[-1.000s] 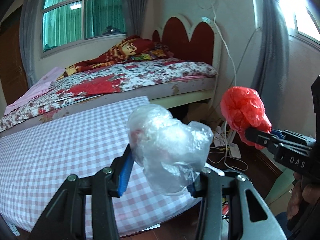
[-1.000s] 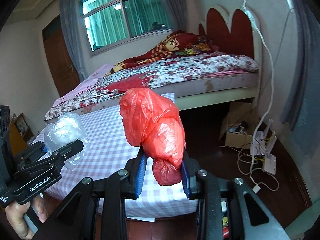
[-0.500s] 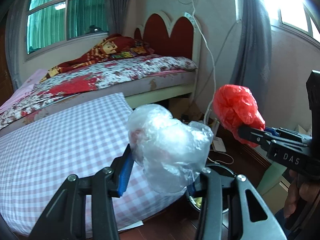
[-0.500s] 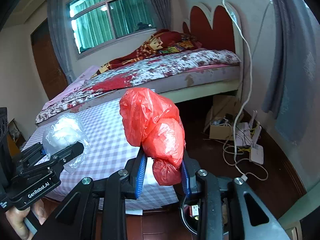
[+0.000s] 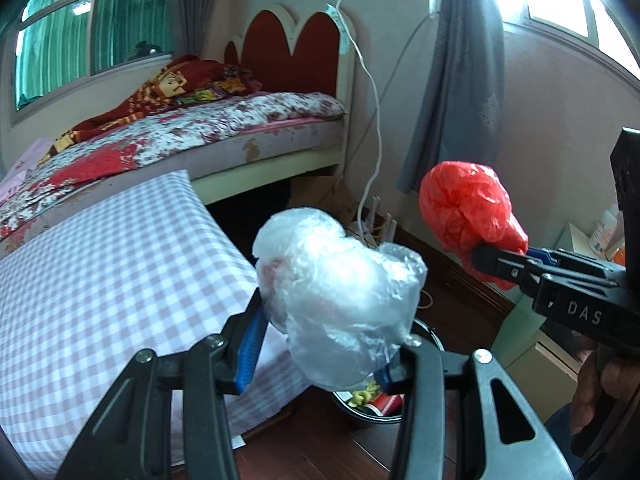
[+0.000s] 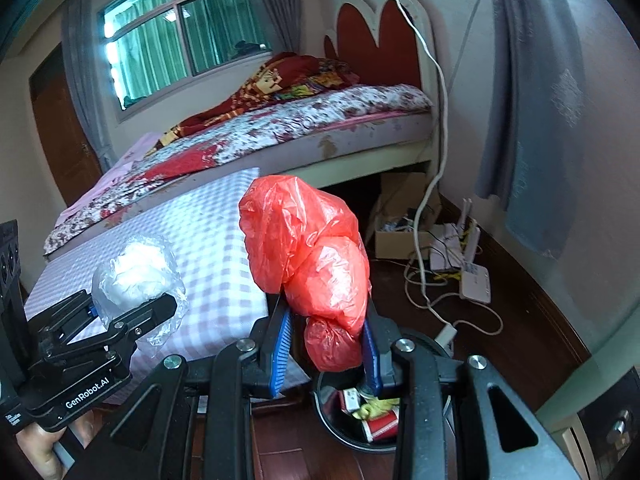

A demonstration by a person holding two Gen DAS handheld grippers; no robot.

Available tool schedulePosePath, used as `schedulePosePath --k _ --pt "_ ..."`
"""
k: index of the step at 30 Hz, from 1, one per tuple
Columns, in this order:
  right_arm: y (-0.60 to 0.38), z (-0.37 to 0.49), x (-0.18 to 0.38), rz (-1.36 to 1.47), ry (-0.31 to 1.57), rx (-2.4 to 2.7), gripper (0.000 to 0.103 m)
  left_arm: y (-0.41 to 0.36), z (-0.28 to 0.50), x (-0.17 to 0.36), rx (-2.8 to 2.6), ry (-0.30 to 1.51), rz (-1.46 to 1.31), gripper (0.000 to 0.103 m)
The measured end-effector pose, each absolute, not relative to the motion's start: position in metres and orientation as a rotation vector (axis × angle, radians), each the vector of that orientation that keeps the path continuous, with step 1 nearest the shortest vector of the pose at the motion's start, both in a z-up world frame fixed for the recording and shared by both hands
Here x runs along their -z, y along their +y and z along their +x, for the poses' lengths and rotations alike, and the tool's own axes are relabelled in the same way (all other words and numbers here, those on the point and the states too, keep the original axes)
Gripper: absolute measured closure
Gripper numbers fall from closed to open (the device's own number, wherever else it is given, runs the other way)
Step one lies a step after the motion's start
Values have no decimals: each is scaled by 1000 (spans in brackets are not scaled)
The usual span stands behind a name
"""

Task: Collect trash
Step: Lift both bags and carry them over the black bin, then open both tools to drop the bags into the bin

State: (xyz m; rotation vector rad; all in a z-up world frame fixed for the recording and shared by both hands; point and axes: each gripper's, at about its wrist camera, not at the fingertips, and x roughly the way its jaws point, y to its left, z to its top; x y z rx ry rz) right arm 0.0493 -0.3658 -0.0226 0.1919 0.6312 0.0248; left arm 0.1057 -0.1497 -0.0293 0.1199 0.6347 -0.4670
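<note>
My left gripper point(image 5: 320, 350) is shut on a crumpled clear plastic bag point(image 5: 336, 300) and holds it in the air; the bag also shows in the right wrist view point(image 6: 138, 276). My right gripper point(image 6: 326, 350) is shut on a crumpled red plastic bag point(image 6: 308, 264), which also shows at the right of the left wrist view point(image 5: 468, 208). A black round trash bin point(image 6: 332, 420) with some litter inside stands on the floor just below both grippers; it is partly hidden behind the clear bag in the left wrist view point(image 5: 372, 404).
A pink checked mattress point(image 5: 100, 280) lies low at the left, its corner beside the bin. A bed with a floral cover point(image 6: 288, 124) stands behind. A cardboard box point(image 6: 400, 216), white routers point(image 6: 472, 276) and cables lie on the dark wood floor by the wall.
Both grippers have swung right, away from the mattress, with their bags still held. The trash bin has come into view below them.
</note>
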Motion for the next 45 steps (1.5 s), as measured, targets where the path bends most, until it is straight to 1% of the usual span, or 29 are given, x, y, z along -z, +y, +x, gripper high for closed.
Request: schedulePosePath --k 11,23,32,42,43,44,45 --pt "-402 24 50 203 694 58 70 -189 99 67 550 714 145 57" --pt "-428 24 116 198 834 76 70 -222 107 120 592 841 174 57" --pt "-438 44 159 188 925 48 70 -243 125 156 589 955 157 56" --pt "-446 76 203 171 1024 14 70 -251 150 189 568 1025 172 54" --pt "-447 80 208 172 1034 2 70 -252 151 193 567 1027 173 52" --pt "-447 83 212 170 1042 -2 70 -253 152 197 571 1036 171 43" --pt "-448 87 216 168 1049 -9 70 -255 155 203 574 1054 168 36"
